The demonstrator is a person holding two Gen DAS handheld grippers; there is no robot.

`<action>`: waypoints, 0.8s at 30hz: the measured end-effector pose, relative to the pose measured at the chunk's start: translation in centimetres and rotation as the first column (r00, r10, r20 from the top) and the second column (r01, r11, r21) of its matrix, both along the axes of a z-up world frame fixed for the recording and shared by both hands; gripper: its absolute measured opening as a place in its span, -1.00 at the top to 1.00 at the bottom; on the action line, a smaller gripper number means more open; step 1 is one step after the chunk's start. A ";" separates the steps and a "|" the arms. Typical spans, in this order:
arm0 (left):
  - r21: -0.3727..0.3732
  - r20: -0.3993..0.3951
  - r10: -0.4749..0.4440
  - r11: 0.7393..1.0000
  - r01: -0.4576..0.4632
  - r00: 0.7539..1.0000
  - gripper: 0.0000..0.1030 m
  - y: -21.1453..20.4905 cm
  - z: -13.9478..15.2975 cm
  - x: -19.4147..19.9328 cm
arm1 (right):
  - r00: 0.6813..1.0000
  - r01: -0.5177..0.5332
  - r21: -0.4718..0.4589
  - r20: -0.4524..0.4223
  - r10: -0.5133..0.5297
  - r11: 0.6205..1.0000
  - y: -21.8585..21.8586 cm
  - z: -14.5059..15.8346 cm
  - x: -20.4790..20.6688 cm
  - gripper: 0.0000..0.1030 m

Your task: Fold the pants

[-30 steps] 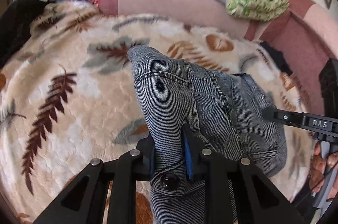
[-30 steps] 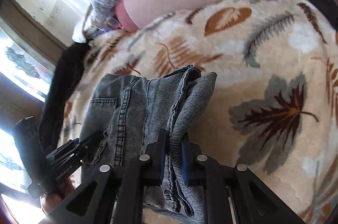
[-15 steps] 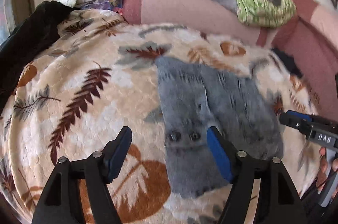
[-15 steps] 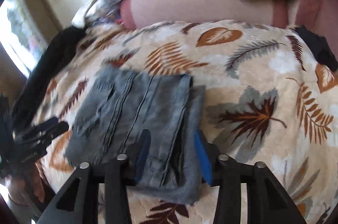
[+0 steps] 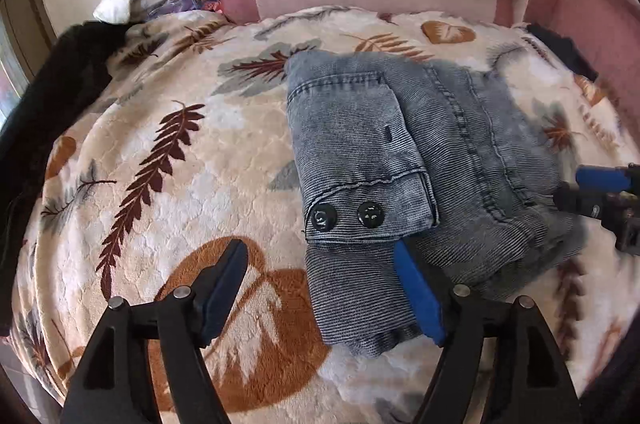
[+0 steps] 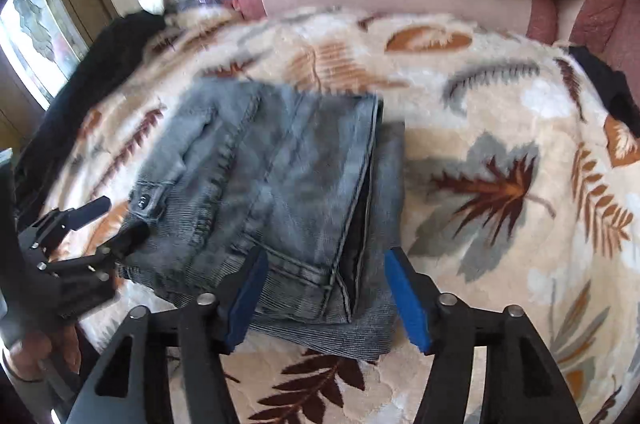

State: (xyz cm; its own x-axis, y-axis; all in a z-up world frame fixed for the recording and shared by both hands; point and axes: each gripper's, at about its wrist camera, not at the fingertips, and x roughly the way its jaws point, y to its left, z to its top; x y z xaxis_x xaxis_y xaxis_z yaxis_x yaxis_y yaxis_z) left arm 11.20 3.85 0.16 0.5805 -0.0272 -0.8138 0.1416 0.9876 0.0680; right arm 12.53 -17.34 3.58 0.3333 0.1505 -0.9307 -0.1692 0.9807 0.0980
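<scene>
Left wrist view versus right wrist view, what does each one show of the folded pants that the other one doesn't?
Only the left wrist view shows the buttoned flap face-on, both its black buttons sharp. Only the right wrist view shows the stacked layers along the pants' right edge and a hand holding the left gripper. Both show the folded pants lying on the leaf-print blanket and both grippers unclamped, the right gripper opening.

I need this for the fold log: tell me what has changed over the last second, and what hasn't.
Both grippers let go. The left gripper and right gripper each pinched the near edge of the folded jeans a second ago; now their fingers stand apart, the right ones opening wider, and both have pulled back. The jeans dropped flat onto the leaf-print blanket. The blanket and pillows are unchanged.
</scene>
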 end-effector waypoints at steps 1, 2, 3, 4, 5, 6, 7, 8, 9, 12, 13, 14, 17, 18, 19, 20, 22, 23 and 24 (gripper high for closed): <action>-0.011 0.016 0.002 1.000 -0.002 1.000 -0.48 0.1 0.2 -0.3 | 0.999 -0.016 -0.023 -0.041 0.015 1.000 0.2 -1.3 0.0 -0.26; -0.033 0.011 0.006 0.999 -0.005 1.000 -0.48 0.2 0.6 -0.5 | 1.000 -0.012 -0.015 -0.014 0.012 1.000 0.0 -1.0 -0.2 -0.26; -0.051 0.019 0.011 0.999 -0.010 1.000 -0.48 0.5 1.0 -0.7 | 1.000 -0.002 -0.004 -0.010 0.002 1.000 -0.3 -0.4 -0.1 -0.26; -0.071 0.032 0.012 0.997 -0.010 0.999 -0.48 0.8 1.3 -0.9 | 1.000 0.022 0.024 -0.005 -0.021 0.999 -0.7 0.7 0.3 -0.26; -0.089 0.038 0.011 0.996 -0.007 0.999 -0.48 1.0 1.3 -1.0 | 0.999 0.039 0.048 0.012 -0.039 0.998 -0.9 1.6 0.7 -0.26; -0.090 0.030 0.009 0.996 -0.007 1.000 -0.48 1.1 1.1 -1.1 | 0.998 0.052 0.066 0.037 -0.055 0.996 -1.0 2.8 1.3 -0.26; -0.085 0.014 0.006 0.996 -0.004 1.000 -0.49 1.0 0.6 -0.9 | 0.996 0.056 0.079 0.064 -0.062 0.995 -0.8 4.2 2.2 -0.26; -0.090 0.013 0.007 0.996 -0.006 1.000 -0.49 0.9 0.3 -0.8 | 0.995 0.046 0.096 0.083 -0.054 0.994 -0.2 5.3 3.4 -0.26; -0.097 0.017 0.012 0.995 -0.010 1.000 -0.49 1.0 0.3 -0.8 | 0.994 0.036 0.111 0.095 -0.047 0.993 0.2 5.8 4.2 -0.26; -0.097 0.007 0.015 0.995 -0.014 1.000 -0.49 0.9 0.3 -0.6 | 0.989 0.015 0.046 0.143 -0.022 0.999 2.8 5.9 8.4 -0.40; -0.097 0.007 0.015 0.995 -0.014 1.000 -0.49 0.9 0.3 -0.7 | 0.993 0.024 -0.032 0.117 -0.020 0.999 3.6 4.2 10.3 -0.43; -0.099 0.008 0.017 0.995 -0.016 1.000 -0.49 0.9 0.3 -0.6 | 0.998 0.035 -0.098 0.050 -0.030 0.995 3.8 1.8 11.9 -0.42; -0.105 0.009 0.023 0.994 -0.022 1.000 -0.50 0.9 0.2 -0.6 | 0.989 0.103 -0.052 -0.098 -0.107 0.993 2.4 -2.9 13.4 -0.53; -0.103 0.011 0.026 0.994 -0.024 1.000 -0.50 1.0 0.2 -0.7 | 0.992 0.116 -0.032 -0.049 -0.118 0.993 2.2 -1.6 12.6 -0.54; -0.106 0.013 0.026 0.994 -0.024 1.000 -0.50 1.0 0.3 -0.8 | 0.995 0.103 -0.037 -0.009 -0.104 0.994 2.3 -0.4 11.6 -0.56; -0.111 0.014 0.028 0.993 -0.026 1.000 -0.50 1.1 0.4 -0.9 | 0.995 0.095 -0.040 0.022 -0.094 0.995 2.3 0.4 10.7 -0.56; -0.118 0.008 0.040 0.992 -0.039 0.999 -0.50 1.2 0.6 -1.1 | 0.990 0.082 -0.013 0.113 -0.080 0.997 1.9 3.0 7.4 -0.56; -0.132 0.010 0.047 0.990 -0.045 0.999 -0.50 1.2 0.9 -1.4 | 0.986 0.078 0.013 0.143 -0.080 0.997 1.6 4.0 5.8 -0.57; -0.139 0.012 0.049 0.989 -0.047 0.999 -0.50 1.3 1.0 -1.7 | 0.981 0.074 0.044 0.175 -0.081 0.996 1.1 4.8 3.6 -0.60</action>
State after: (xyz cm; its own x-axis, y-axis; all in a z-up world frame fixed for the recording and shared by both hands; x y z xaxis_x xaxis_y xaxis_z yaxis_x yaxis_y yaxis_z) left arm 9.53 5.11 1.20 0.5965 -0.1107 -0.7949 0.0936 0.9933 -0.0681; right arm 16.10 -16.23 8.33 0.5041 0.1512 -0.8503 -0.1110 0.9877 0.1098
